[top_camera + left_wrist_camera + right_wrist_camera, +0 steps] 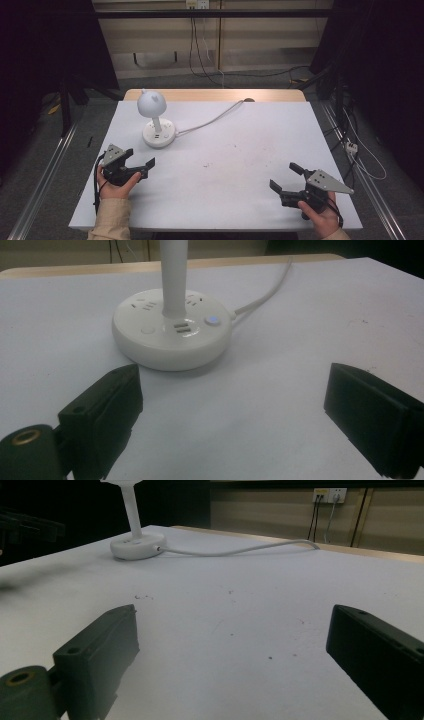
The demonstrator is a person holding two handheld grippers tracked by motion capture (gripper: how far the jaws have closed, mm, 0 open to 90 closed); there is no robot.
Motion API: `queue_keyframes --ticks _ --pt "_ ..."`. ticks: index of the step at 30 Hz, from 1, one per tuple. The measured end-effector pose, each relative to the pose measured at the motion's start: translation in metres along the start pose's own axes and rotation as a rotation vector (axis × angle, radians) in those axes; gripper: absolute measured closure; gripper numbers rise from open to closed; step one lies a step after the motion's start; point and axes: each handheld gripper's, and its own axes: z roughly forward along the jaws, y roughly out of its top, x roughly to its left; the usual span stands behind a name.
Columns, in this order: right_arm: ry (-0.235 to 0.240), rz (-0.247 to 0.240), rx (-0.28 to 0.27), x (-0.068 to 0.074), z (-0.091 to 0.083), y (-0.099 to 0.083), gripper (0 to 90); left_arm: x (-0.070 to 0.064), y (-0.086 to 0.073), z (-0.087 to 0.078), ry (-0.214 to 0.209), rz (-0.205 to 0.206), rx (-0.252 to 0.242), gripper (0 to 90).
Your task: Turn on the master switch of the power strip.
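White tabletop (225, 165) carries a lamp (157, 127). Left tool (137, 162) gapes empty near its base; right tool (286, 177), well apart, likewise spread.

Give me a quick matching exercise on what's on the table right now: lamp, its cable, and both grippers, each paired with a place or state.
Things:
1. lamp
2. cable
3. left gripper
4. right gripper

Descriptions:
A. open, near right part of the table
B. runs from the round base to the far edge
C. open, just in front of the lamp base
D. stands upright, far left on the table

Pairs: 1-D, 2-B, 3-C, 4-A
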Motion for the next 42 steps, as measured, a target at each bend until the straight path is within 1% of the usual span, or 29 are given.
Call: queue_keyframes --ticks 3,10,12,30,32,39,42 --pt "0.002 -0.004 0.002 0.0 0.0 0.0 6.4 0.002 -0.001 -0.002 0.0 0.004 0.006 8.5" --pt "0.003 -0.004 0.003 0.0 0.0 0.0 6.4 0.005 -0.004 -0.006 0.006 -0.007 0.001 8.5" --pt "0.002 -0.001 0.001 0.0 0.0 0.0 6.4 0.005 -0.005 -0.007 0.006 -0.001 0.006 8.5" --pt "0.005 -0.004 0.004 0.001 0.001 0.0 6.4 0.007 -0.009 -0.013 0.004 -0.01 0.005 8.5" --pt "0.006 -0.007 0.004 0.0 0.001 0.0 6.4 0.007 -0.01 -0.014 0.005 -0.005 0.01 8.5" --pt "0.008 -0.005 0.004 0.001 0.001 0.0 6.4 0.008 -0.012 -0.017 0.005 -0.011 0.008 8.5" --pt "0.009 -0.006 0.006 0.001 0.001 -0.001 6.4 0.009 -0.013 -0.018 0.008 -0.006 0.01 8.5"
